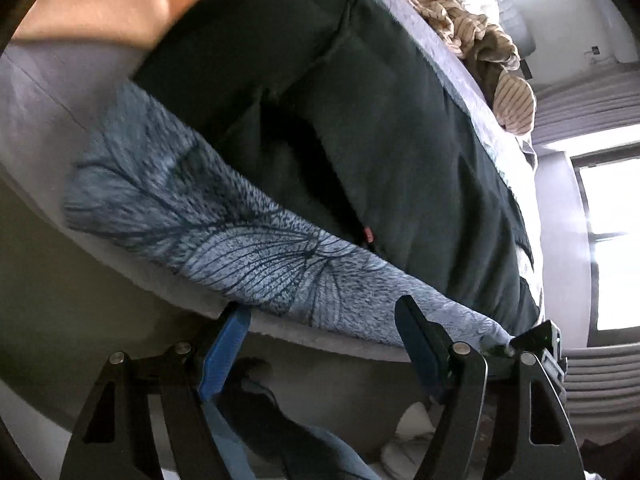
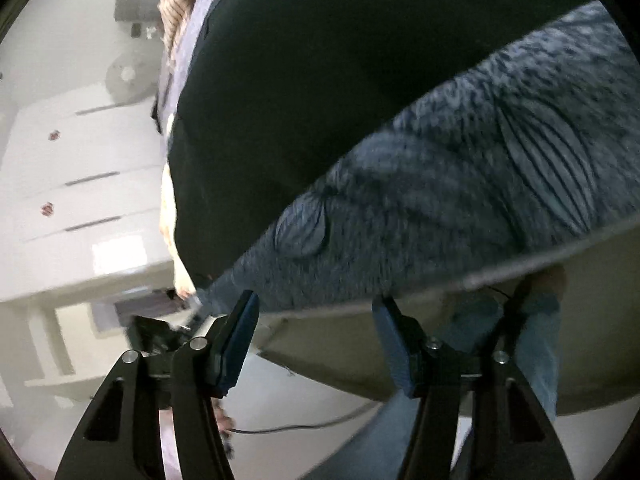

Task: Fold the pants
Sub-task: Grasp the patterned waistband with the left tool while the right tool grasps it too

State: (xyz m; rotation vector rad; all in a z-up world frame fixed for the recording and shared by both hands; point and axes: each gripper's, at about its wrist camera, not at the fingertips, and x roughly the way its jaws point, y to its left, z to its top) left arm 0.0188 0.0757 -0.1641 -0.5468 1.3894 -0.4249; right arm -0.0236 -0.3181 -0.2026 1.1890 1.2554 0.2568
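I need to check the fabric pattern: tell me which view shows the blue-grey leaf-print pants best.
The left wrist view is best: the blue-grey leaf-print pants lie as a long strip along the bed edge, their vein pattern sharp. The right wrist view shows the same pants large but motion-blurred, with the print smeared.
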